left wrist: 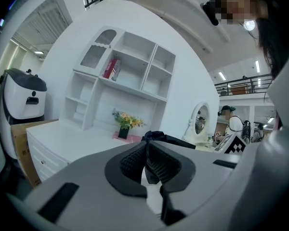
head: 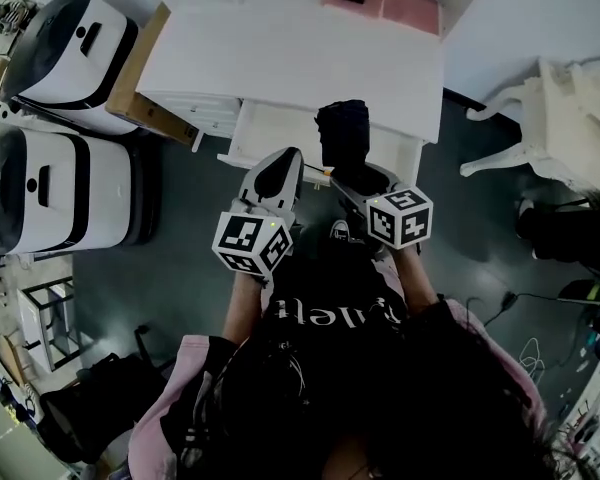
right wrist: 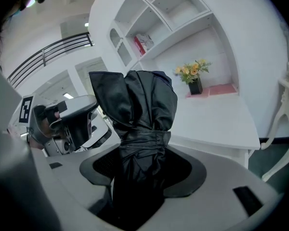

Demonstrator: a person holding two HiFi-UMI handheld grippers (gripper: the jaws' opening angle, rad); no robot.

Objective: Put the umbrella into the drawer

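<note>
**Umbrella clamped in right gripper, over drawer**

Black folded umbrella (head: 342, 133) is held in the right gripper (head: 342, 176), jaws closed on its lower part. The open drawer (head: 265, 128) of the desk (head: 300, 58) is at its 9 o'clock. Left gripper (head: 283, 163) is at 7 o'clock, jaws together, empty.

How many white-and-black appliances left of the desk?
2. Far appliance beside the cardboard box; near appliance closer to the person. Others may be out of frame.
</note>
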